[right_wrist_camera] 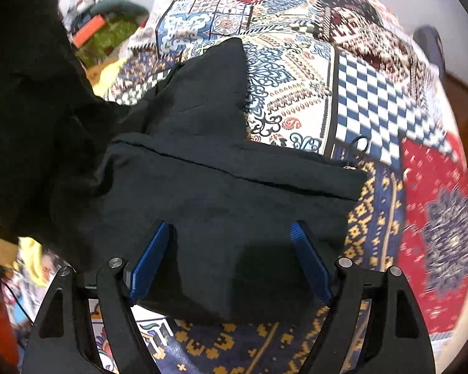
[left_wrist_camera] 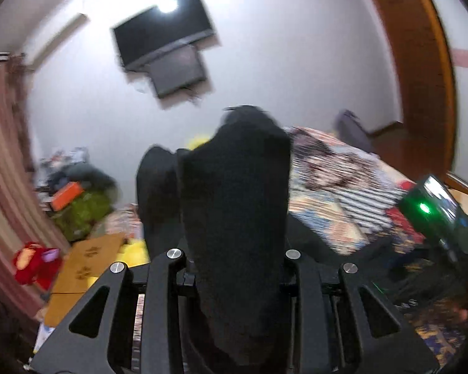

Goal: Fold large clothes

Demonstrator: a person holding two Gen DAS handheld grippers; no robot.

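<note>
1. You are in the middle of a fold. Your left tool (left_wrist_camera: 234, 205) is closed on a bunch of the big, soft black cloth garment (right_wrist_camera: 221, 193) and holds that part up in the air, over the bed.

2. Your right tool (right_wrist_camera: 231, 233) points down at the garment. Its two blue pads (right_wrist_camera: 149, 261) stand wide apart, one on each side of a flat part of the cloth. They do not press on it, so this tool holds nothing.

3. Most of the garment lies flat on the bed with the bright patchwork cover (right_wrist_camera: 374, 99). It is on the near part of the bed. One pointed flap (right_wrist_camera: 215, 84) reaches toward the middle of the bed. A dark mass rises off the bed's left side; I think that is the lifted part.

4. The garment looks thick and floppy. It has long straight seams across it and a small cord (right_wrist_camera: 355, 149) at its right end. The left wrist view is blurry, so I cannot tell which part of the garment is lifted.

5. Next, I think you should lay the lifted part over the flat part on the bed. Use the right tool to hold the flat part down, or pinch its edge, so it does not slide.
</note>
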